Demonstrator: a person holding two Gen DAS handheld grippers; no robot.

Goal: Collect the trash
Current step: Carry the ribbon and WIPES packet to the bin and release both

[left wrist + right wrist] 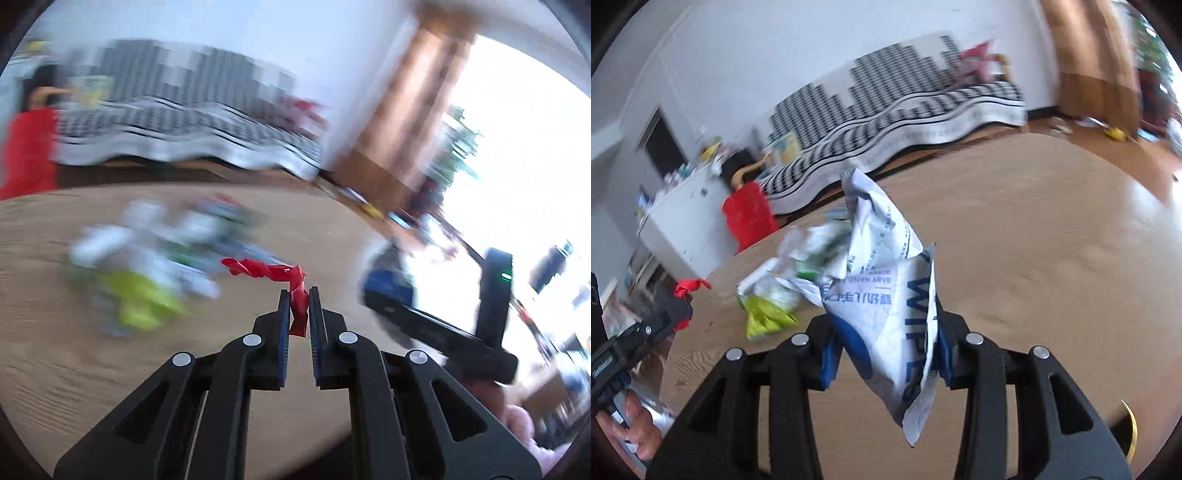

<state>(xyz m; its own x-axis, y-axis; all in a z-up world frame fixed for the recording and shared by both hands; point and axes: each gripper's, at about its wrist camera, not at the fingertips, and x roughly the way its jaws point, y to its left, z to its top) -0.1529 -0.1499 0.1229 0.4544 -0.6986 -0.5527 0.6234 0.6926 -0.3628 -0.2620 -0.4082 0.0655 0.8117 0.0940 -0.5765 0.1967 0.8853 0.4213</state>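
Observation:
My left gripper (298, 291) is shut on a twisted red wrapper (291, 280), whose loose end trails to the left above the round wooden table (55, 369). The same red wrapper (687, 287) shows at the left gripper's tip (677, 308) in the right wrist view. My right gripper (882, 328) is shut on a crumpled white and blue wipes packet (886, 295), lifted off the table (1034, 277). Behind it lies a pile of trash (798, 269) with a yellow-green wrapper (764, 317). In the blurred left wrist view the pile (147, 266) sits left of the left gripper.
The right gripper (436, 325) appears at the right of the left wrist view, held by a hand (517, 424). A sofa with a black and white checked cover (905, 110) stands beyond the table. A person in red (750, 214) sits near it. A white cabinet (683, 218) is at far left.

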